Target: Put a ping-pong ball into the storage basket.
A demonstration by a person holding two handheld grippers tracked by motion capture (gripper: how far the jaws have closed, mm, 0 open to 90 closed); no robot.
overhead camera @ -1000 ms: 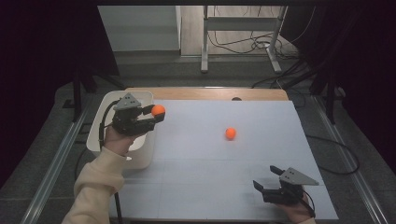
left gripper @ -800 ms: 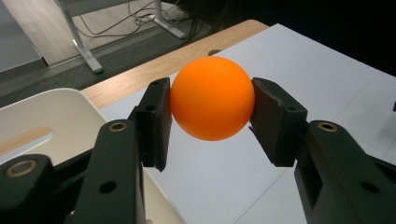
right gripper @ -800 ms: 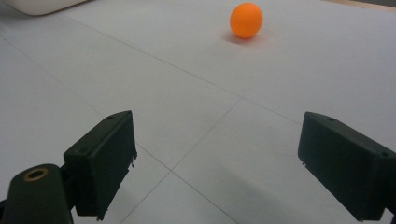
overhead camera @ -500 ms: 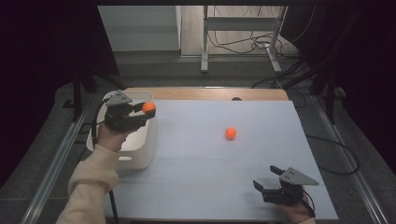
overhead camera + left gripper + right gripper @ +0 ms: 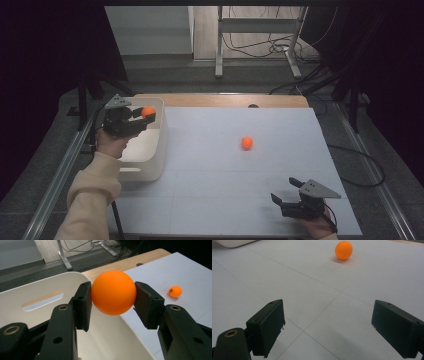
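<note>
My left gripper is shut on an orange ball and holds it over the white bin at the table's left edge. In the left gripper view the held ball sits pinched between both black pads above the bin's inside. A second orange ball lies loose on the white table, seen also in the left gripper view and the right gripper view. My right gripper rests open near the front right edge, nothing between its jaws.
The white sheet covers most of the table, with a wooden strip along the far edge. Metal rails run down both sides. A stand and cables lie on the floor beyond.
My left gripper has carried the orange ball leftward from the bin's right wall to above its inside. The right gripper and loose ball have stayed put.
</note>
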